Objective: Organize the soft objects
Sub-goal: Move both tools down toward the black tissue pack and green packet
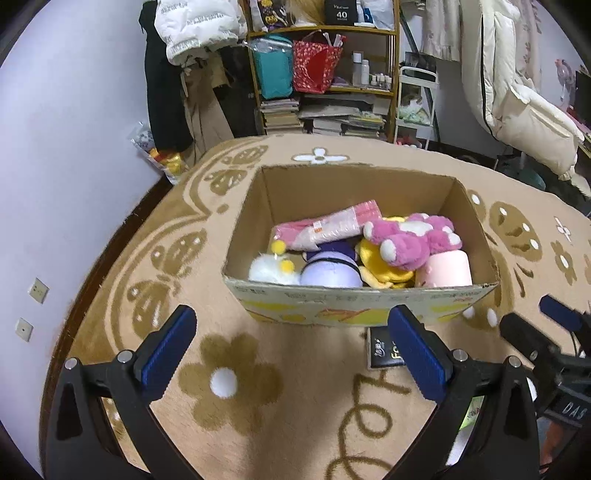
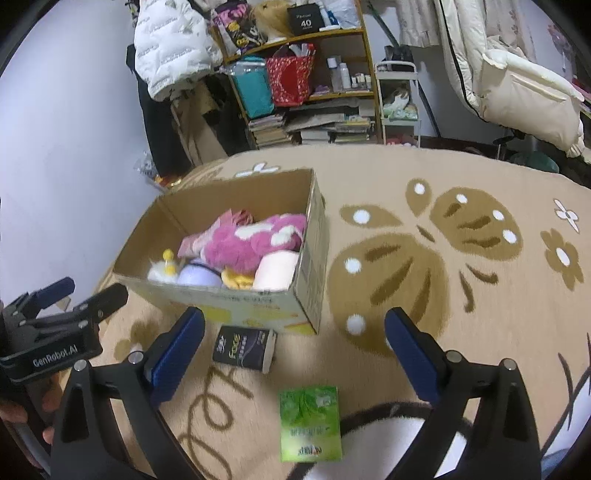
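An open cardboard box [image 1: 354,302] [image 2: 229,299] stands on the carpet. It holds a pink plush [image 1: 410,236] [image 2: 251,240], a yellow plush [image 1: 380,266], a purple ball [image 1: 328,273], a white fluffy toy [image 1: 266,269], a pink roll [image 1: 445,269] [image 2: 277,271] and a pink packet [image 1: 325,227]. A black tissue pack [image 2: 243,349] [image 1: 384,349] lies just in front of the box. A green tissue pack [image 2: 309,422] lies nearer, between my right fingers. My left gripper [image 1: 291,347] is open and empty before the box. My right gripper [image 2: 295,347] is open and empty above the packs.
The beige carpet [image 2: 461,280] with brown butterfly and flower patterns spreads right of the box. A cluttered shelf [image 1: 325,74] and hanging coats [image 1: 195,33] stand behind. A white wall [image 1: 66,147] is at left. A padded coat [image 2: 528,92] hangs at right.
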The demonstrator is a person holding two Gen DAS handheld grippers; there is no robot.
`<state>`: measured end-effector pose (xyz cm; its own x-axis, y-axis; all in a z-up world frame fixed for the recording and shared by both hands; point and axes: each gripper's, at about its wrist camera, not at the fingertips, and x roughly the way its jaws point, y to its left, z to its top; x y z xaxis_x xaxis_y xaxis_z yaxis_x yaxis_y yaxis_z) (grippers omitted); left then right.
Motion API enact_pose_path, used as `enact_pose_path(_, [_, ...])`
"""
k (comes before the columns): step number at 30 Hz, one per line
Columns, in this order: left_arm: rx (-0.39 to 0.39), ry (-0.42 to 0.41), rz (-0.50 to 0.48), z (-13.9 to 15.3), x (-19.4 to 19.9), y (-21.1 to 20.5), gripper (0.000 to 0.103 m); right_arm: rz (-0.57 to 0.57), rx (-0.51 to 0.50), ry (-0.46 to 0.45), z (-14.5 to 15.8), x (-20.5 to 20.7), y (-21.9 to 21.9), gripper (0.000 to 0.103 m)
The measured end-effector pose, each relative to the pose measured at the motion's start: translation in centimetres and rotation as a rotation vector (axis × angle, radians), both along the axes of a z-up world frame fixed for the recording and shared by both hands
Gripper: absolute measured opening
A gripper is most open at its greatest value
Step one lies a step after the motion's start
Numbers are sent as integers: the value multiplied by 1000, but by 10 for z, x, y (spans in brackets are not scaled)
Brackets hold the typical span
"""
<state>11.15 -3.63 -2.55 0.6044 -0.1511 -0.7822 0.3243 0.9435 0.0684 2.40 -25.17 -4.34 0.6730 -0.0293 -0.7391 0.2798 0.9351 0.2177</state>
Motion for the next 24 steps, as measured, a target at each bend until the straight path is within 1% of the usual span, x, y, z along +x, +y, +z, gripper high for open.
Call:
enact_pose_path(2, [-8, 18, -4, -3, 0, 0, 102, 6, 11, 26, -4, -2, 2, 97])
enact_pose_path(6, [-21, 51, -16, -9, 1, -4, 102, 18, 13, 88, -13, -2, 5, 93])
enact_pose_path(8, [-35, 72, -20, -13, 3, -6, 102, 28, 25, 125, -20, 0, 6, 86])
enact_pose_path(10, [-50, 105, -26, -19, 6, -7, 102, 34, 37, 161, -27, 1, 6, 86])
enact_pose_path(15, [-51, 160, -41, -35, 9, -14, 102, 30, 50, 231, -41, 4, 3, 85])
enact_pose_path(19, [-25, 194, -74, -46, 11, -25, 102, 31, 55, 269, -50, 6, 4, 85])
enact_pose_path(22, [-4, 208, -103, -52, 11, -34, 102, 29, 50, 332, -61, 8, 4, 85])
enact_pose_path(24, [10, 221, -117, -58, 12, -39, 102, 29, 49, 346, -64, 9, 3, 85])
